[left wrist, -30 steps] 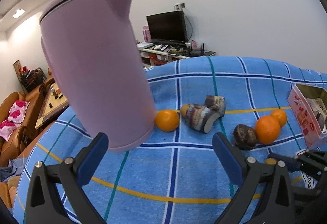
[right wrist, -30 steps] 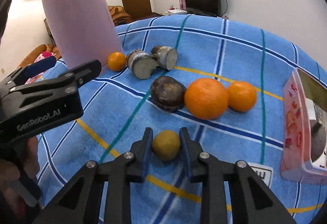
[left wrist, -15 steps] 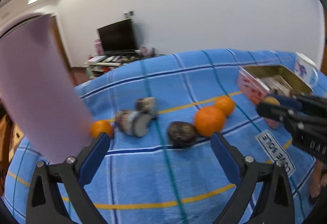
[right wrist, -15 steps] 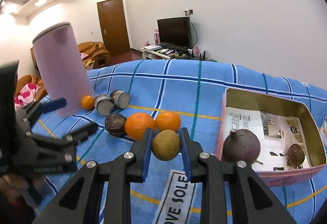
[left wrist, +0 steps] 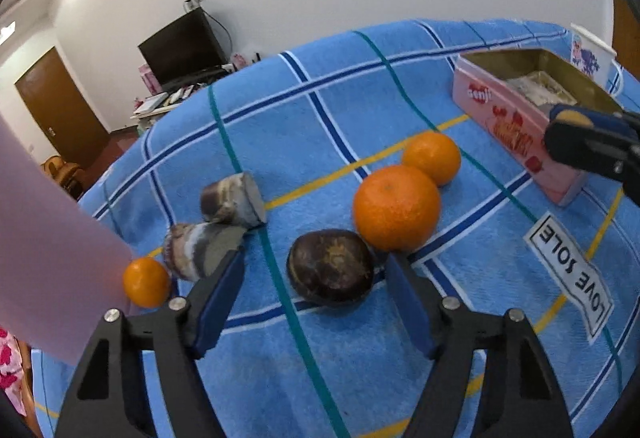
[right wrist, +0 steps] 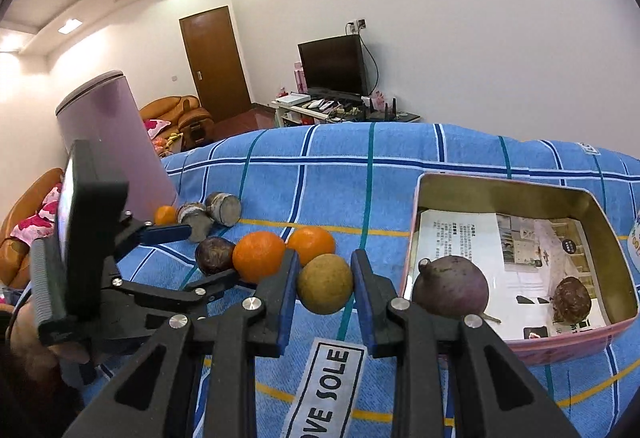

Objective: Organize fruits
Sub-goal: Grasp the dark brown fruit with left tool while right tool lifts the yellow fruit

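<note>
My left gripper (left wrist: 316,270) has swung from the pink jug (left wrist: 44,238) and is closing, not yet touching, around the dark fruit (left wrist: 330,266), while my right gripper (right wrist: 325,284), clenched on the yellow-brown fruit (right wrist: 325,284), has lifted it beside the tin (right wrist: 500,182), so two placements are pending.

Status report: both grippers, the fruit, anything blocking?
Right gripper shut on yellow-brown fruit. Left gripper jaws closing around dark fruit. Large orange crowds it.

A big pink jug (right wrist: 110,142) stands on the blue checked cloth (left wrist: 320,126), at the far left. The cloth has dark blue, green and yellow lines, and a white label (right wrist: 324,390) with black letters is sewn on it. Behind the cloth, a black TV (right wrist: 333,64) sits on a low white shelf (right wrist: 316,108) by the white wall. A brown door (right wrist: 214,58) is shut. An orange-brown sofa (right wrist: 176,114) stands near the door. A pink flowery cushion (right wrist: 34,218) lies at the left.
</note>
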`<state>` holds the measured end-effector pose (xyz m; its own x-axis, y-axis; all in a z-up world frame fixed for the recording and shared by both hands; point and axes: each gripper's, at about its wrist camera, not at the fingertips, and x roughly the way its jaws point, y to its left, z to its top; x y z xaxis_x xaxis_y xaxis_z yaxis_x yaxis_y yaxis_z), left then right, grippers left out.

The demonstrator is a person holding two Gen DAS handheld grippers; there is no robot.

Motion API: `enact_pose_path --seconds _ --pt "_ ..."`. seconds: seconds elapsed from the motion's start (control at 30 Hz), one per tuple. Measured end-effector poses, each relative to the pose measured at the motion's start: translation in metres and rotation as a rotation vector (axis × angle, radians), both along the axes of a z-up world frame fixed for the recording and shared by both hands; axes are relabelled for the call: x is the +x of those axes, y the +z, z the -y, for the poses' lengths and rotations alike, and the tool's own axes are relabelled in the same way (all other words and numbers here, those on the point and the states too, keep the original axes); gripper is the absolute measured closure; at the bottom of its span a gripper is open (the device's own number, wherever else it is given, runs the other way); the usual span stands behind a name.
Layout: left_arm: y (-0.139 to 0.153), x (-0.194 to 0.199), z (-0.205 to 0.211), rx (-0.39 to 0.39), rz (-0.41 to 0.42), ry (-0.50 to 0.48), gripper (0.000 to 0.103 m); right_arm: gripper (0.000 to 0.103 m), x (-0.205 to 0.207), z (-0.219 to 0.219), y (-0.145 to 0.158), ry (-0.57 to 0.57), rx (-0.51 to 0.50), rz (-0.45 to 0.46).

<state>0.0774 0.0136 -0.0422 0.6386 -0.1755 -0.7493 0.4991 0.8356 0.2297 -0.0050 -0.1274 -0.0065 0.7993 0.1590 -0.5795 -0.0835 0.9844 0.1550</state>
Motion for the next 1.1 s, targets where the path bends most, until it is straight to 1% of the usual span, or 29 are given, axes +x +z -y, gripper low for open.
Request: enact_pose_path --seconds 0.03,0.1,0.13,0.17,0.2,0.23,0.4,0.47,0.53,0.63,0.73,0.83,0.97,1.07,1.1 --pt "-0.003 0.002 0.002 0.008 0.001 0.0 0.027 0.074 0.001 0.0 -0.001 -0.002 0.001 -0.002" --pt "-0.005 0.007 0.003 -0.02 -0.003 0.002 0.028 0.074 0.002 0.001 -0.001 -0.005 0.002 -0.003" --pt "-0.004 0.009 0.002 -0.042 -0.014 0.0 0.037 0.074 0.002 0.002 -0.001 -0.005 0.002 -0.004" --pt "-0.003 0.011 0.001 -0.061 -0.028 -0.003 0.05 0.074 0.004 0.001 -0.002 -0.006 0.001 -0.005" --pt "-0.002 0.013 -0.001 -0.089 -0.049 -0.009 0.057 0.074 0.004 0.001 -0.002 -0.007 -0.003 -0.006" --pt "-0.002 0.014 -0.002 -0.101 -0.056 -0.004 0.058 0.074 0.005 0.0 -0.002 -0.007 -0.007 -0.007" --pt "0.002 0.011 -0.019 -0.152 -0.061 0.048 0.058 0.074 0.007 -0.002 -0.004 -0.011 -0.016 -0.006" --pt "0.005 0.008 -0.025 -0.173 -0.048 0.075 0.058 0.074 0.006 -0.002 -0.002 -0.015 -0.017 0.005" --pt "0.012 0.004 -0.033 -0.217 -0.013 0.11 0.058 0.074 0.005 -0.002 0.0 -0.017 -0.02 0.018" --pt "0.024 -0.007 -0.042 -0.315 0.04 0.152 0.058 0.074 0.002 -0.002 0.003 -0.012 -0.022 0.042" --pt "0.034 -0.017 -0.043 -0.357 0.089 0.179 0.058 0.074 -0.001 -0.001 0.006 -0.003 -0.015 0.071" --pt "0.036 -0.026 -0.039 -0.372 0.112 0.202 0.058 0.074 -0.004 0.002 0.01 0.006 -0.001 0.095" --pt "0.036 -0.037 -0.026 -0.379 0.116 0.227 0.058 0.074 -0.007 0.004 0.013 0.005 0.012 0.113" --pt "0.038 -0.046 -0.01 -0.346 0.139 0.238 0.058 0.074 -0.007 0.003 0.013 -0.008 -0.016 0.117" --pt "0.038 -0.048 -0.006 -0.333 0.148 0.241 0.058 0.074 -0.007 0.002 0.013 -0.014 -0.039 0.121"
